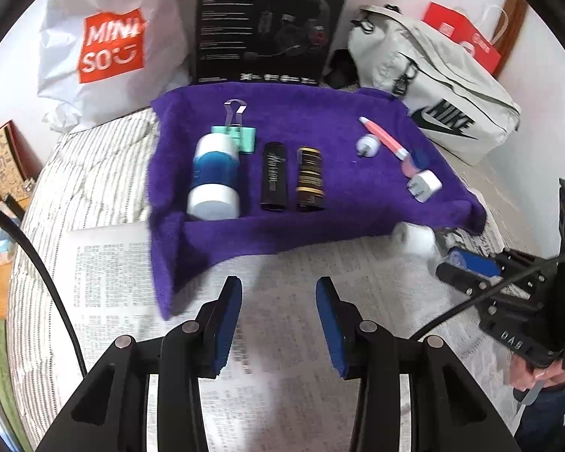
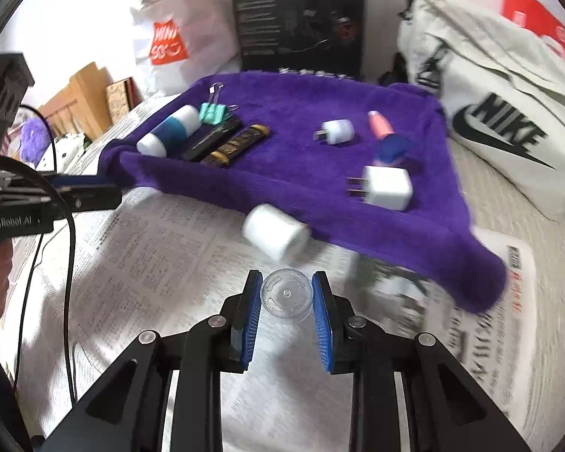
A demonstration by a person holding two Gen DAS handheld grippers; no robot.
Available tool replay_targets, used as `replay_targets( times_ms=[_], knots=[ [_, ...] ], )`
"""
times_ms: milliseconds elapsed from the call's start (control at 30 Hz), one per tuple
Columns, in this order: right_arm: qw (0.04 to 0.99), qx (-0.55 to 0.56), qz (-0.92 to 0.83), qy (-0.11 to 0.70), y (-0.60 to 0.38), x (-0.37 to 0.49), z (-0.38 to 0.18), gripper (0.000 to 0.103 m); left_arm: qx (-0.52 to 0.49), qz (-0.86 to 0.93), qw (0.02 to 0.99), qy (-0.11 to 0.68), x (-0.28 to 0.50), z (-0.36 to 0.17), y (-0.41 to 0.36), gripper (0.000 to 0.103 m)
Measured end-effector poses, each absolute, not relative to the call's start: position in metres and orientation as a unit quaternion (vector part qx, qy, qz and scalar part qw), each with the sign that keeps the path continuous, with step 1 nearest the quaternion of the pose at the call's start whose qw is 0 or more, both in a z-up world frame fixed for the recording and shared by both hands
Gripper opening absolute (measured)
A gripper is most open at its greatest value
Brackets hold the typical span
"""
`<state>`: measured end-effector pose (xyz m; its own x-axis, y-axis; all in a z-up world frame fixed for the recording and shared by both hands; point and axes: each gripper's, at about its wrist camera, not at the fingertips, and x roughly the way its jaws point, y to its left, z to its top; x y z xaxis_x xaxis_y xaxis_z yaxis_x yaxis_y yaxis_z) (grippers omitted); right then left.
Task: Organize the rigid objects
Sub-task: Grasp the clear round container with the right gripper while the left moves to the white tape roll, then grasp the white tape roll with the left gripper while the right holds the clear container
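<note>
The right gripper (image 2: 286, 293) clamps its fingers on a clear plastic cap (image 2: 287, 297); the left gripper (image 1: 278, 301) hangs spread, empty, near a blurred, seemingly white cylinder (image 2: 275, 234) beside the purple towel (image 2: 282, 173).

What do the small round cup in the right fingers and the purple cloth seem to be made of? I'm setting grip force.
The small round clear cup, held between the right gripper's blue fingers, looks like glossy transparent plastic: the newspaper shows through it and moulded ridges mark its base. The purple cloth looks like matte, fuzzy terry or fleece: soft nap, drooping folded edges.
</note>
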<state>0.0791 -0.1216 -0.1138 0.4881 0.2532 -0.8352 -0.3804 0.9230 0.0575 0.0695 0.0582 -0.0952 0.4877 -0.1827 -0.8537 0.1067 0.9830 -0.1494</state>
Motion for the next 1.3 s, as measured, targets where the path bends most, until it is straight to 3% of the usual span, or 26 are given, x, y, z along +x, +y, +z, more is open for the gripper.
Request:
replay_targets(
  times_ms=[467,1300],
  knots=[
    [0.880,-0.015,0.092,0.467,-0.212,0.061,-0.102,0.027,0.013,-0.141,0.850,0.507,0.079,-0.105,-0.028,0.039],
    [0.876,-0.017,0.058,0.478,-0.239,0.051,-0.107,0.027,-0.010,-0.156,0.833,0.530,0.114,-0.125,-0.074,0.039]
  ],
)
